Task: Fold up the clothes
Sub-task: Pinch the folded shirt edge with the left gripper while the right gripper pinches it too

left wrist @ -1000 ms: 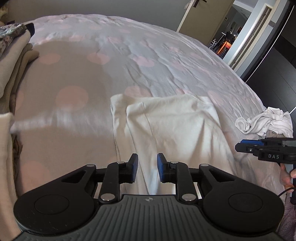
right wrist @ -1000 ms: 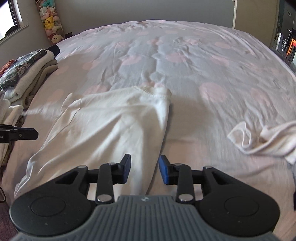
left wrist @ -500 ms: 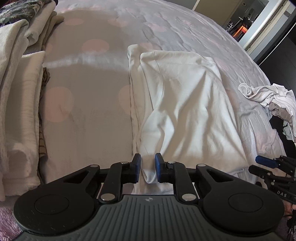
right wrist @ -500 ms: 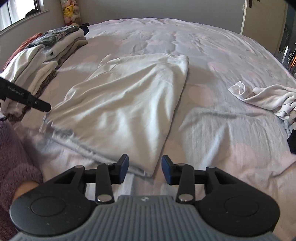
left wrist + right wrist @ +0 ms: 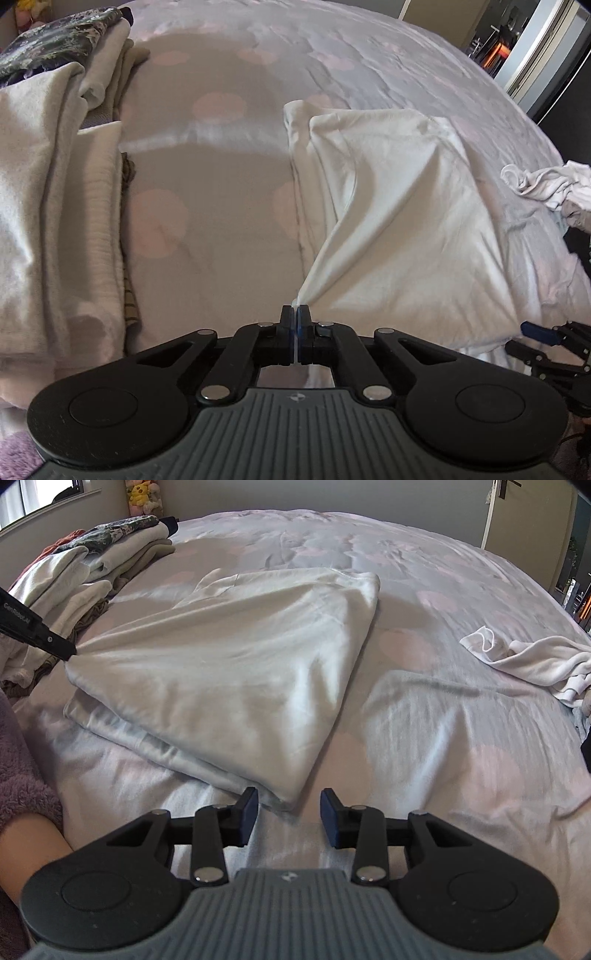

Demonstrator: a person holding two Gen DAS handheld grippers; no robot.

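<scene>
Left wrist, left gripper (image 5: 296, 309) pinching white shirt (image 5: 399, 206) corner, bed (image 5: 221, 177)

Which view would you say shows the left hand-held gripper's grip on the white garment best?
The left wrist view: the left hand-held gripper is shut on the white garment's corner. The right wrist view shows only its tip at the cloth.

White lettering reading "GenRoboAI", small and partly cut by the frame's left edge, runs along the black body of the left gripper (image 5: 72, 651) in the right wrist view, the only legible text; a small round emblem on each gripper's grey housing carries no words.
</scene>
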